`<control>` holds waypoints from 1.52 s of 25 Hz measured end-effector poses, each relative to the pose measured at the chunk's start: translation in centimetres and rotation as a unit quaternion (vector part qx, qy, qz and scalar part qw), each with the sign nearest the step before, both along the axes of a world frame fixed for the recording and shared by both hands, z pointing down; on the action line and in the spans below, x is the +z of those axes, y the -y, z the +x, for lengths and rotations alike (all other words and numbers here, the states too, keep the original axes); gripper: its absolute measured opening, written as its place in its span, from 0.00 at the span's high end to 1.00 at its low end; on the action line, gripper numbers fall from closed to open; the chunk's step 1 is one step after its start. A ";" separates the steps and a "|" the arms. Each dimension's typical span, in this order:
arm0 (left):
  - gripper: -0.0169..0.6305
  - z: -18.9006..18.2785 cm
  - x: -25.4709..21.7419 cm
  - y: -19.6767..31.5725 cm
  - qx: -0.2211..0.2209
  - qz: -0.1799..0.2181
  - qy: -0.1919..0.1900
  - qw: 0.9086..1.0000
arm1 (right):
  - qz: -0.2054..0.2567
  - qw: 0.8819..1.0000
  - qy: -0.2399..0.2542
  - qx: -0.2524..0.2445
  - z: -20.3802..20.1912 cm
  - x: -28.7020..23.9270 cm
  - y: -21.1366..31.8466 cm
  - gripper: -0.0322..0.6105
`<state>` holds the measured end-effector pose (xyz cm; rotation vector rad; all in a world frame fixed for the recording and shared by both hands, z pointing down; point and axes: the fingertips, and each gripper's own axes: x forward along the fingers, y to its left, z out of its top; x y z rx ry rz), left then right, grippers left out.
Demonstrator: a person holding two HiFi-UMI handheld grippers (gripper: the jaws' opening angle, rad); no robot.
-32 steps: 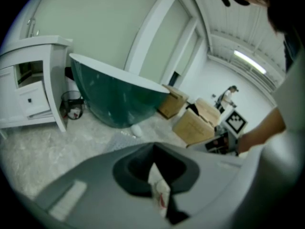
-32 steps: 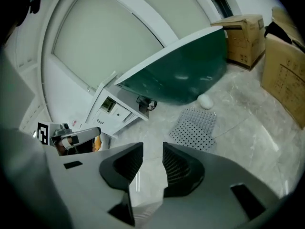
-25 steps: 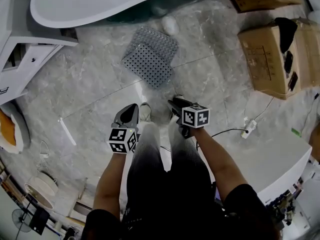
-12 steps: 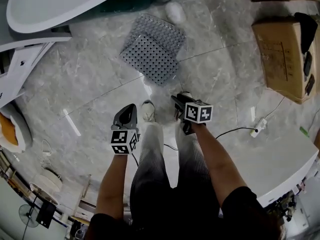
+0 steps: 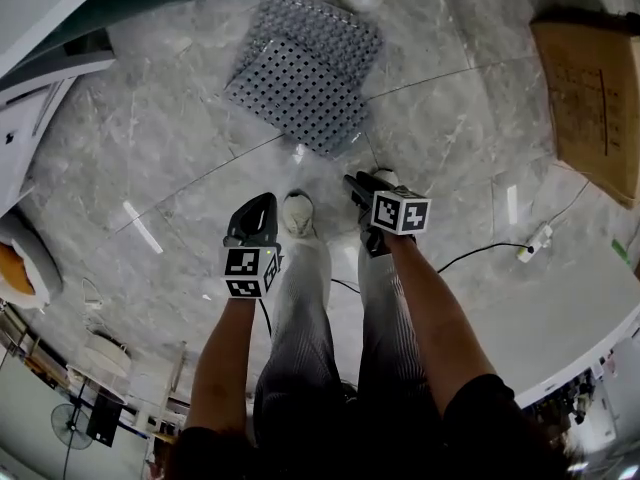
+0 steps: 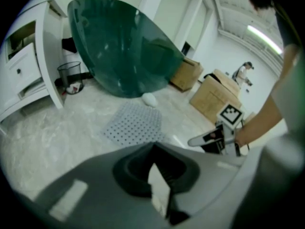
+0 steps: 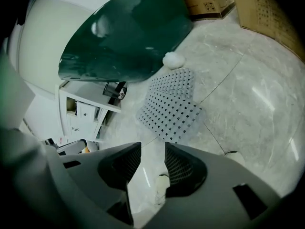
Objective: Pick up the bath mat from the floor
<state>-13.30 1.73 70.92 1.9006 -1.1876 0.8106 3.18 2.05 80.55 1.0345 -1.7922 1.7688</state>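
The bath mat (image 5: 305,68) is a grey perforated sheet lying partly folded on the marble floor, ahead of both grippers. It also shows in the left gripper view as the mat (image 6: 133,125) and in the right gripper view as the mat (image 7: 174,106). My left gripper (image 5: 260,208) hangs above the floor near my left shoe, well short of the mat, and its jaws (image 6: 153,149) meet at the tips. My right gripper (image 5: 355,183) is held beside it, and its jaws (image 7: 152,149) stand apart with only floor showing between them.
A dark green bathtub (image 6: 124,46) stands just beyond the mat, with a white lump (image 6: 149,98) at its foot. A white cabinet (image 6: 28,75) is at the left. Cardboard boxes (image 5: 590,88) and a power strip (image 5: 535,243) with its cable lie at the right.
The person has stepped towards the mat, which now looks larger and closer. Both grippers keep about the same place in front of the legs.
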 end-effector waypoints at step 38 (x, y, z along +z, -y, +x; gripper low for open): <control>0.97 -1.5 20.3 2.3 0.024 -0.002 0.050 0.998 | 0.006 0.997 0.070 0.034 -2.1 19.3 1.3 0.69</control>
